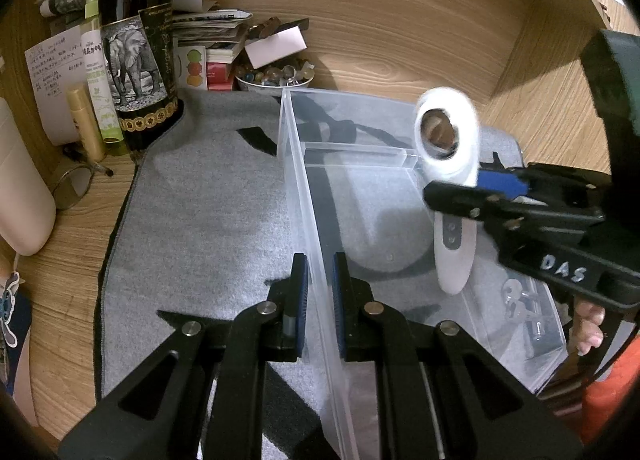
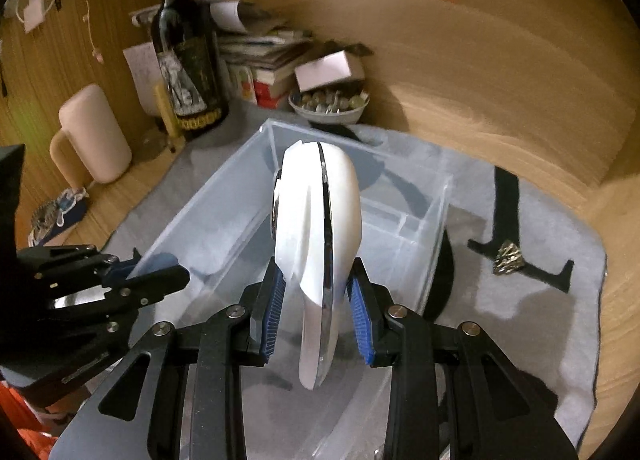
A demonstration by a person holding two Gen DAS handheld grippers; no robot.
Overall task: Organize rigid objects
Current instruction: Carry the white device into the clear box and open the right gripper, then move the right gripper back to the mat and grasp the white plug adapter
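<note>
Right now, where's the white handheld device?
The white handheld device is clamped in the right gripper, held above the clear plastic bin, whose left wall sits between the left gripper fingers.
</note>
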